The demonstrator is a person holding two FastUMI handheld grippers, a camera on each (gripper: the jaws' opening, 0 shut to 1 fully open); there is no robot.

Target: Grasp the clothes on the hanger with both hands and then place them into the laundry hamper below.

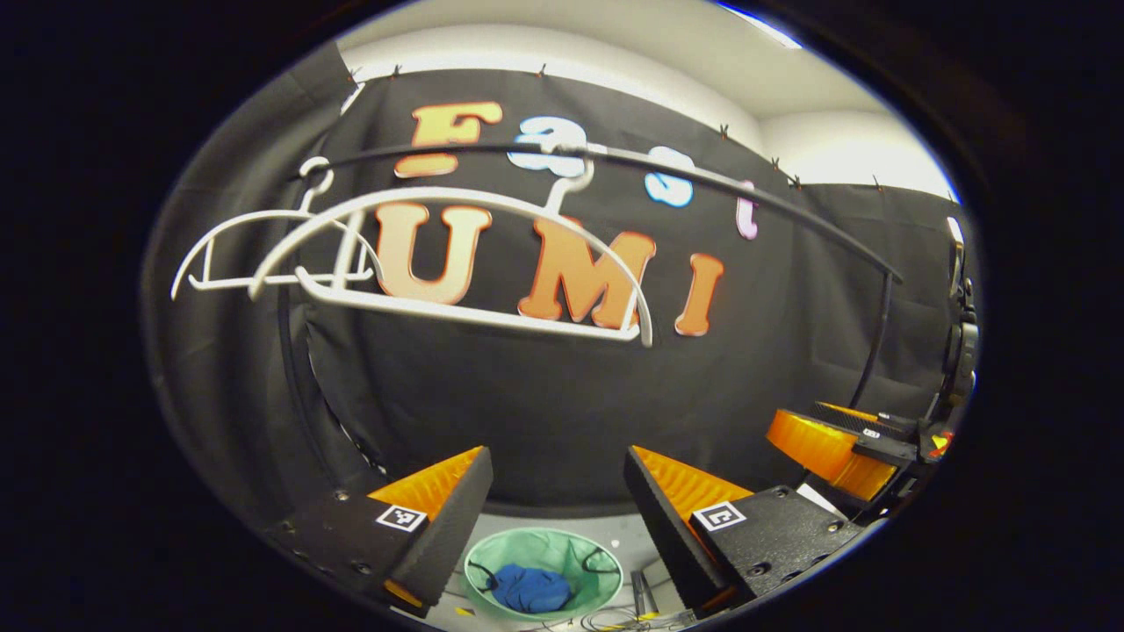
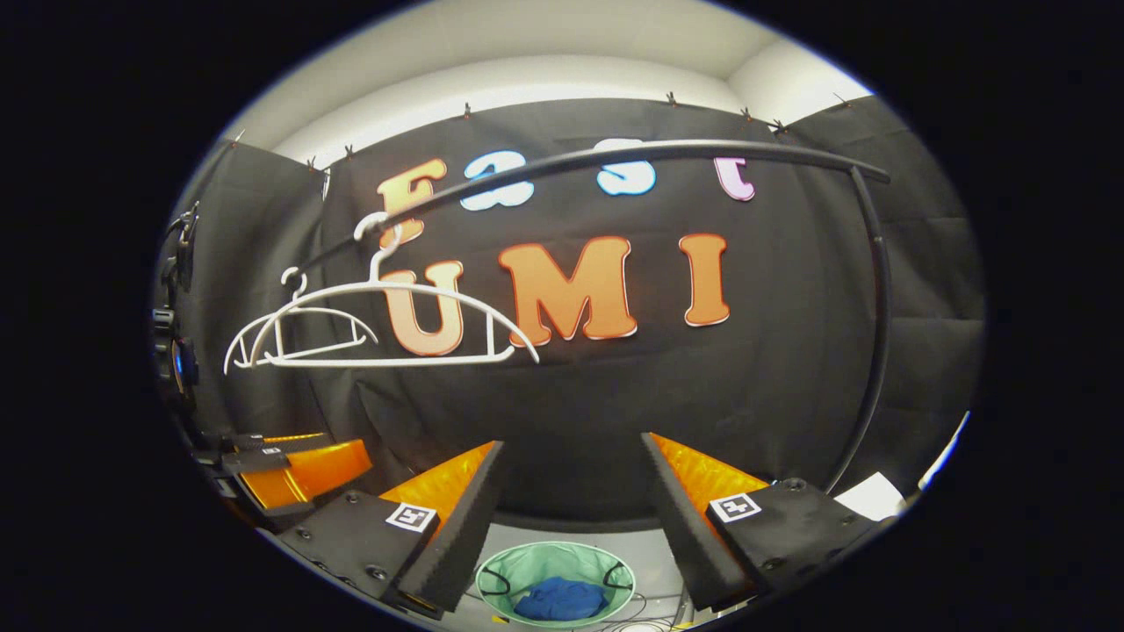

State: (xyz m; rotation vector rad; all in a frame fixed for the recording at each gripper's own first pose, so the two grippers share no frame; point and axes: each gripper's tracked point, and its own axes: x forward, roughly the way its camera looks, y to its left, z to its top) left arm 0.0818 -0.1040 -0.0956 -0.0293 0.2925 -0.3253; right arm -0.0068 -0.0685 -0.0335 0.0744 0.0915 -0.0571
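Both my grippers, left gripper [image 1: 558, 491] and right gripper [image 2: 571, 487], stand wide apart and hold nothing; the blue clothes [image 1: 529, 588] lie bunched in the green hamper [image 1: 604, 562], below and ahead between my fingers; the white hangers [image 1: 457, 263] hang bare above on the rail [image 1: 702, 180].

left gripper [image 1: 558, 491]: jaws spread, empty | right gripper [image 2: 571, 483]: jaws spread, empty

Two smooth white plastic hangers [image 1: 457, 254] are hanging on a dark, slightly glossy metal rail [image 1: 702, 180]. Soft blue cloth clothes [image 1: 531, 588] are lying crumpled inside a thin, pale green fabric laundry hamper [image 1: 544, 549]. Matt black cloth is covering the wall [image 1: 544, 404].
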